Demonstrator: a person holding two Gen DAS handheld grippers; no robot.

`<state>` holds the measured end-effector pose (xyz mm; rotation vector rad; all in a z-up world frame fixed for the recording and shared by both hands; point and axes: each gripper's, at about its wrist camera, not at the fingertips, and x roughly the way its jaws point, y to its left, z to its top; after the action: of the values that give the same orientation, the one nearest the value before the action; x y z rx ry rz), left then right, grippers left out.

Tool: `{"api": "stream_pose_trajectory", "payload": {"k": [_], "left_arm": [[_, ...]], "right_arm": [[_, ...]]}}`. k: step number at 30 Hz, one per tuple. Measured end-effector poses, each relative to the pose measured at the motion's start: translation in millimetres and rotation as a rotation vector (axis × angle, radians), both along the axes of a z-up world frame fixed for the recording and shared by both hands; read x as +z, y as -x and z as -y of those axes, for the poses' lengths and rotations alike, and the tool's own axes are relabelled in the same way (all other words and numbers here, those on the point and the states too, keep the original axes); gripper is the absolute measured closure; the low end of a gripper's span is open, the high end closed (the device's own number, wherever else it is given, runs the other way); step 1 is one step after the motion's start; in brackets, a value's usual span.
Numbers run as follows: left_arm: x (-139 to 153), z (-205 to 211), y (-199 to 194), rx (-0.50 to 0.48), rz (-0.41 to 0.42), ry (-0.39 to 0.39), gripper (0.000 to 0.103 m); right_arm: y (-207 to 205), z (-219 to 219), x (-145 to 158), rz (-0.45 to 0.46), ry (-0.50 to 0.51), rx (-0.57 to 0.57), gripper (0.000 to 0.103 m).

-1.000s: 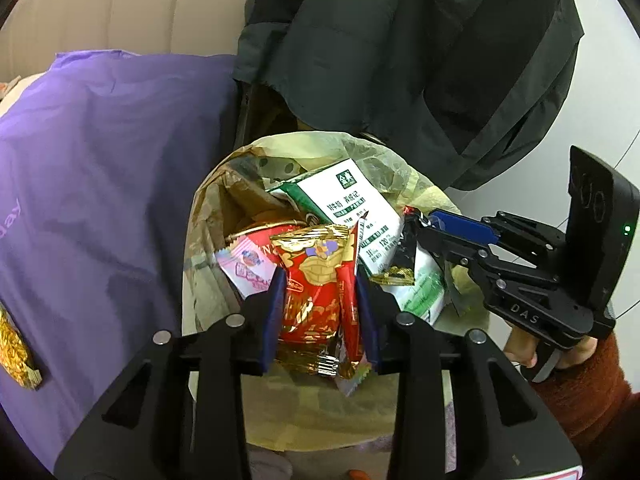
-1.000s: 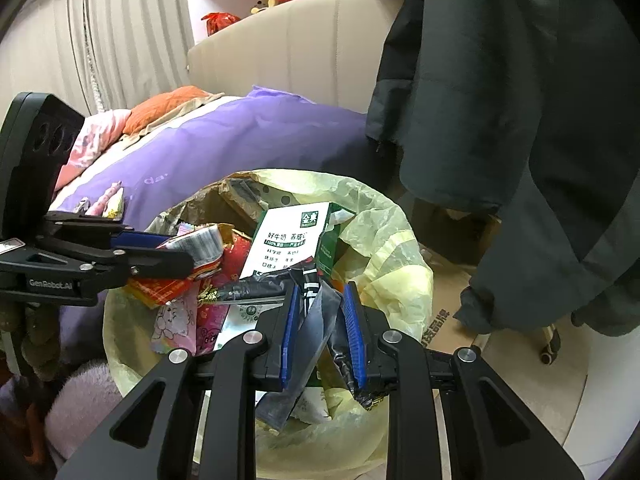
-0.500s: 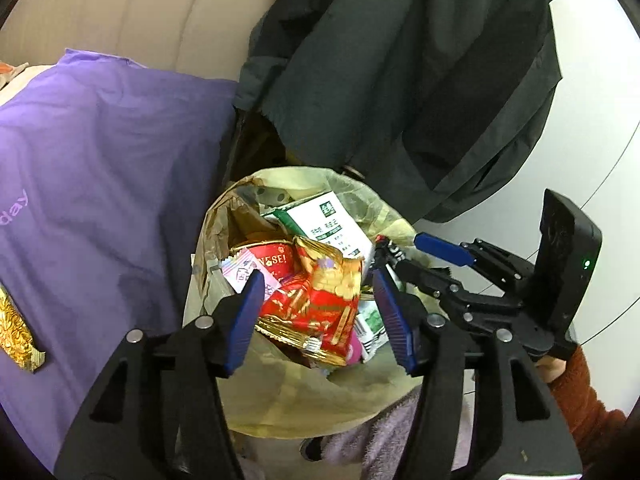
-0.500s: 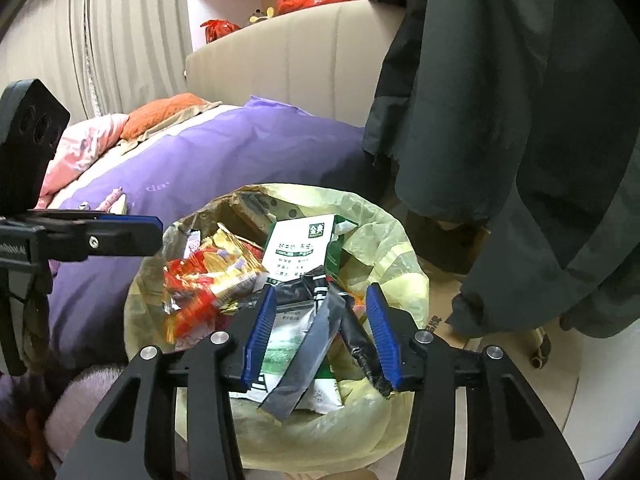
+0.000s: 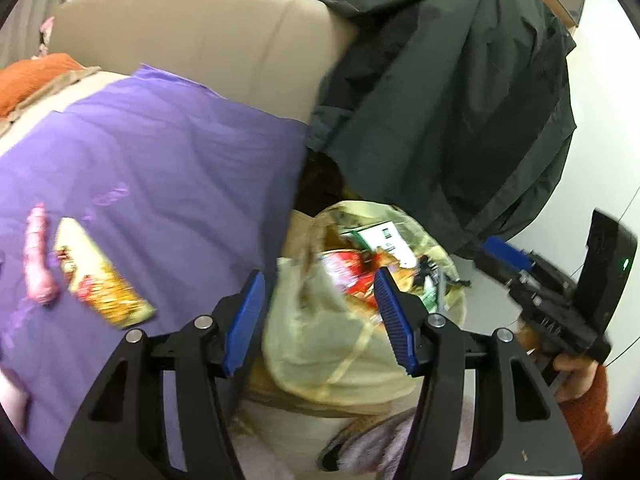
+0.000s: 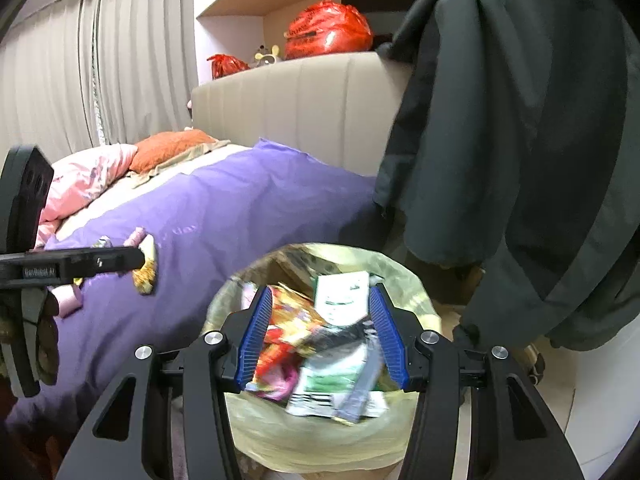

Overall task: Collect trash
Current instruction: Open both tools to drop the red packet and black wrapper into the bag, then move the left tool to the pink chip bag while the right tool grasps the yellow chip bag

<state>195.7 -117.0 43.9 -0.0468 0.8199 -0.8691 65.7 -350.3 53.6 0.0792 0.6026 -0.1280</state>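
Nearest in each wrist view, the black fingers with blue ribbed pads are shown spread wide and holding nothing: the left gripper (image 5: 322,316) is framed over the near wall of the bin, the right gripper (image 6: 322,338) directly over its mouth. Such an empty, parted stance is judged to suit a release into the bin or readiness for the next pick.

Just beyond the fingers, the round bin lined with a pale yellow plastic bag (image 6: 416,284) is seen on the floor beside the bed, a position judged to allow short transfers from the bedding. It is filled to the rim with the collected trash: a red and gold snack wrapper (image 6: 286,320), a white and green carton (image 6: 342,294) and a crumpled dark foil wrapper (image 6: 344,334).

Further off, on the purple duvet (image 5: 168,184) of the bed, trash not yet collected is shown: a gold and red snack packet (image 5: 100,280) lying flat, with a pink wrapper (image 5: 38,254) just beside it. The left gripper is seen in the right view near these items.

Farthest, a dark green jacket (image 6: 520,140) is shown hanging behind the bin, and a beige padded headboard (image 5: 192,44) behind the bed.
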Motion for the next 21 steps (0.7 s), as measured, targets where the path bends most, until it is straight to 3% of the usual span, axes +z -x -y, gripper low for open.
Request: {"api": "stream_pose_trajectory", "payload": {"k": [12, 21], "left_arm": [[12.7, -147.0, -2.2, 0.160, 0.112, -0.084, 0.049], [8.8, -255.8, -17.2, 0.337, 0.115, -0.120, 0.049]], "right_arm": [[-28.4, -116.2, 19.0, 0.014, 0.091, 0.112, 0.055], [-66.1, -202.2, 13.7, 0.017, 0.090, 0.250, 0.055]]}}
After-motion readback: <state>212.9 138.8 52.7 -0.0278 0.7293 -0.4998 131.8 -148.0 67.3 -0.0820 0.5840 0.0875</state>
